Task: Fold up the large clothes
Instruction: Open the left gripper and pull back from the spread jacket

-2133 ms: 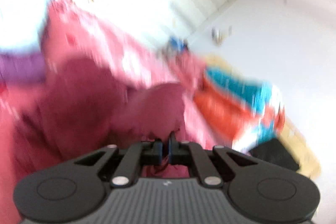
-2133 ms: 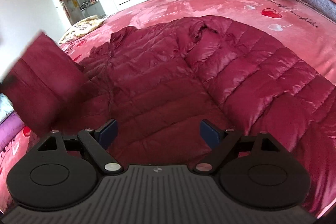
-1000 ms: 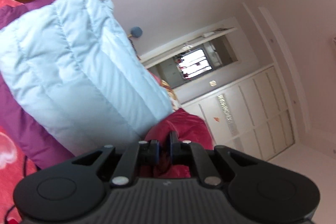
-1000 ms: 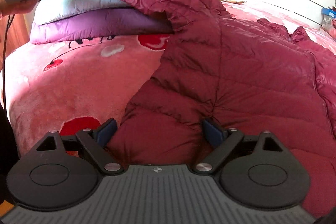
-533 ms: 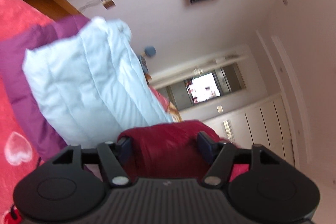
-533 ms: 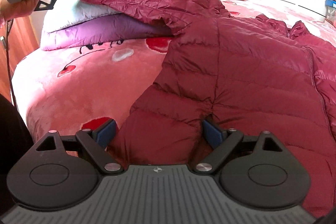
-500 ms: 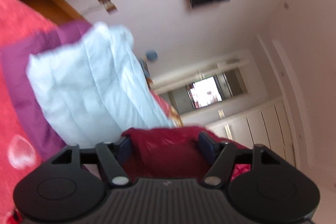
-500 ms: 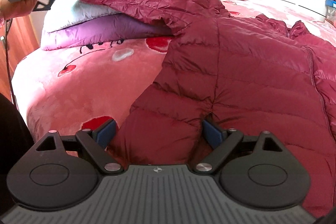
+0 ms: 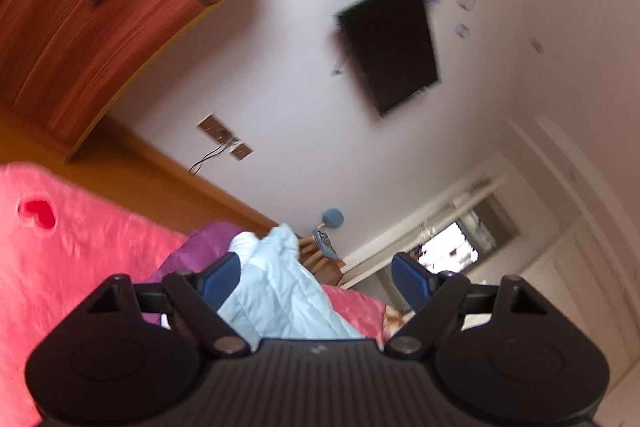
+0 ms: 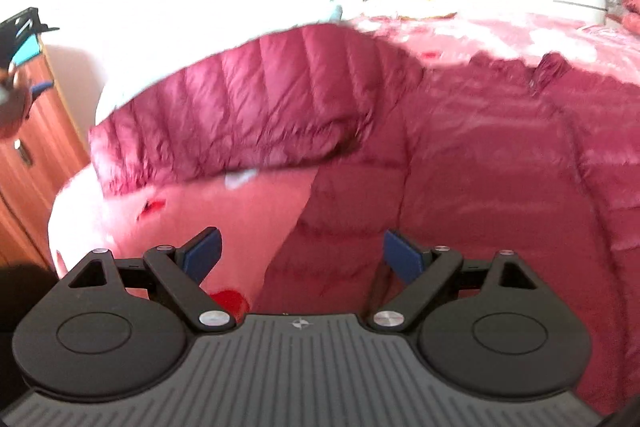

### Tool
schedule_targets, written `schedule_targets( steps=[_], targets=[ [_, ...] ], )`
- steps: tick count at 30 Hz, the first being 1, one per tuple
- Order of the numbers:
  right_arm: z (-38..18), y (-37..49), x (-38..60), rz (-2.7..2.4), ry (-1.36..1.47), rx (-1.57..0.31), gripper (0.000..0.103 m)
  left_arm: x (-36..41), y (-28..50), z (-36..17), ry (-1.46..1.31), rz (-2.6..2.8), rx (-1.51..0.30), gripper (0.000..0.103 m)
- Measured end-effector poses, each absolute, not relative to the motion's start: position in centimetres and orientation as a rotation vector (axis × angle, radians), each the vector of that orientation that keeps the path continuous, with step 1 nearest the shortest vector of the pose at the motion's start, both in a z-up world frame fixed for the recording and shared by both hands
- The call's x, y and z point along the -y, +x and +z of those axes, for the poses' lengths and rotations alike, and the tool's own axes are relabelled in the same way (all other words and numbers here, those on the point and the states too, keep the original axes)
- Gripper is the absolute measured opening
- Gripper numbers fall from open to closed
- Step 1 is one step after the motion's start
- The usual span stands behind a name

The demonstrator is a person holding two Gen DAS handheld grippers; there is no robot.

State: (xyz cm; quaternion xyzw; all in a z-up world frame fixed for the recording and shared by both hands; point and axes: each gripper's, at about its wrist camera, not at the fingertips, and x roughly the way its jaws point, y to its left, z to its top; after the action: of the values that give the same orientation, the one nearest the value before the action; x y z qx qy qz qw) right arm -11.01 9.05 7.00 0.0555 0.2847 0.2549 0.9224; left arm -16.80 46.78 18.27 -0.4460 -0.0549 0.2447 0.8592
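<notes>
A dark red down jacket (image 10: 480,167) lies spread on the pink bed blanket (image 10: 240,211). Its sleeve (image 10: 248,115) stretches left, draped over a raised heap. My right gripper (image 10: 302,249) hovers open above the jacket's near edge, nothing between its pads. My left gripper (image 9: 314,271) has its jaws opening, with nothing between them; it points over the pink blanket (image 9: 80,247) at a light blue quilted garment (image 9: 276,291) on a purple one (image 9: 200,243). The jacket is out of the left wrist view.
A wooden dresser (image 9: 80,7) stands beside the bed, also at the left edge as the dresser (image 10: 36,155). A black TV (image 9: 388,43) hangs on the wall. A person's hand (image 10: 10,107) shows blurred at far left. White wardrobes line the far side.
My left gripper let go of the red sleeve, opened wide and lifted away; the sleeve now rests over the heap. My right gripper rose off the jacket's hem, still open.
</notes>
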Motion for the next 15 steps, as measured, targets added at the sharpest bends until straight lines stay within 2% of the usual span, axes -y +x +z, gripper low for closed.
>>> schedule_targets(
  steps=[7,15],
  targets=[
    [9.4,-10.7,-3.7,0.378,0.222,-0.529,0.103,-40.3,-16.2,21.3,-0.661,0.416,0.05,0.092],
    [10.8,-10.5,4.8,0.164,0.367,-0.435,0.103,-33.0,-15.2,21.8,-0.534,0.263,-0.038,0.092]
  ],
)
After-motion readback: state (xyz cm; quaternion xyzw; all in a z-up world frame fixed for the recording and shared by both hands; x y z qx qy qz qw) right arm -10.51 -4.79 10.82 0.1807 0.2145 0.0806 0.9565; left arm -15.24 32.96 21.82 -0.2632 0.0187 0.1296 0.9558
